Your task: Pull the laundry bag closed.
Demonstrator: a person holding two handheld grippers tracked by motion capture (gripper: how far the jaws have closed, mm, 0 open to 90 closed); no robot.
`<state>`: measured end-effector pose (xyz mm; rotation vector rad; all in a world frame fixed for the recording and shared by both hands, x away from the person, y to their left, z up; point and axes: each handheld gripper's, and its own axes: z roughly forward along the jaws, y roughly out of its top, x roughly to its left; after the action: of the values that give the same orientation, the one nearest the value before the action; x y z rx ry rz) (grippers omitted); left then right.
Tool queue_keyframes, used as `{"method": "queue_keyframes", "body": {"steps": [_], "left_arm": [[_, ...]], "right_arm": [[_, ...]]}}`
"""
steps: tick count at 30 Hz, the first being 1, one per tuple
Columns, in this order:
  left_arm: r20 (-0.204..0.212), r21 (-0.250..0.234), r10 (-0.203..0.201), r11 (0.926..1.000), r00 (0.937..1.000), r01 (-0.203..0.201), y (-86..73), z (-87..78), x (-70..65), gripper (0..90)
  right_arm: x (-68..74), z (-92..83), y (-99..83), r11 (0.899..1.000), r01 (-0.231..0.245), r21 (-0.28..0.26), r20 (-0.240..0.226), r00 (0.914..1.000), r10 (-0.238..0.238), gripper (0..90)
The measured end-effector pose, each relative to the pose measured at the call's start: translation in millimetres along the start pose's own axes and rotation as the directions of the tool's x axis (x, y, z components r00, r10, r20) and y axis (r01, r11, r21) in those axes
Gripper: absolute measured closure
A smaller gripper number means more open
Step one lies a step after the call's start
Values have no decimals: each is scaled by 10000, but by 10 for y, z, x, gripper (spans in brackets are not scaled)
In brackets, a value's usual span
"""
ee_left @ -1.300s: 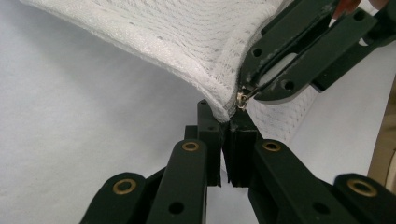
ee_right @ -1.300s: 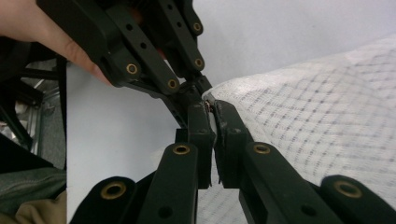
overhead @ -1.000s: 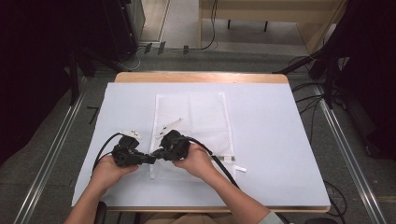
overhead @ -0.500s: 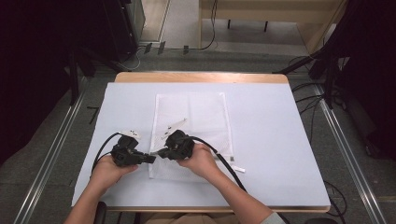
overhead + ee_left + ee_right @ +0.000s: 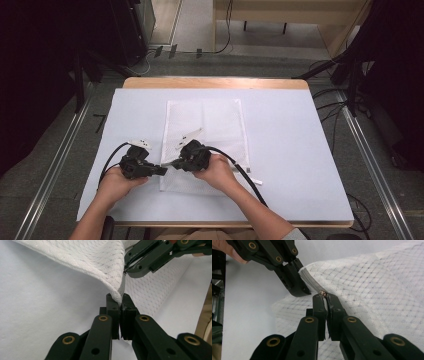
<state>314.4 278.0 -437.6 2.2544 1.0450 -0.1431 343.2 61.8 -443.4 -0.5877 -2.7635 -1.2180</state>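
A flat white mesh laundry bag with a grey zipper [image 5: 205, 142] lies in the middle of the high view, on the pale blue-white cloth that covers the wooden table [image 5: 290, 150]. Its near left corner is lifted off the cloth where the two black grippers meet, left of centre in the lower half of that frame.

The left gripper [image 5: 162, 170] points toward the right of the high view, held in the person's left hand [image 5: 116, 183]. In the left gripper view its jaws are pressed together at the frame's centre on the bag's edge [image 5: 119, 296] — mesh and grey zipper tape rise from between the pads and the fabric sweeps away to the upper left.

The right gripper [image 5: 176, 162], in the person's right hand [image 5: 217, 172], points toward the left gripper, the two tips just beside each other. In the right gripper view its jaws are closed at centre frame on the small metal zipper pull [image 5: 322, 293] — the pull sits at the very tips, on the grey zipper line that runs up to the left gripper's jaws in the upper left of that frame.

A black cable [image 5: 240, 172] trails from the right gripper toward the lower right of the high view.
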Motion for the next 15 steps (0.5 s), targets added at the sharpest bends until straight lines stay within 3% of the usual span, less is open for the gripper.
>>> {"method": "queue_keyframes", "body": {"steps": [5, 10, 15], "left_arm": [[-17, -128, 77, 9999, 10000, -77, 3, -6, -3, 886], [52, -52, 83, 10000, 10000, -82, 6, 2, -8, 886], [100, -102, -1, 9999, 10000, 2, -1, -7, 3, 886]], "right_arm": [[-35, -39, -22, 9995, -323, -74, -298, 9990, 321, 886], [-41, -75, -28, 9998, 140, 165, 16, 9999, -140, 886], [-48, -91, -48, 9996, 210, 209, 212, 9995, -214, 886]]}}
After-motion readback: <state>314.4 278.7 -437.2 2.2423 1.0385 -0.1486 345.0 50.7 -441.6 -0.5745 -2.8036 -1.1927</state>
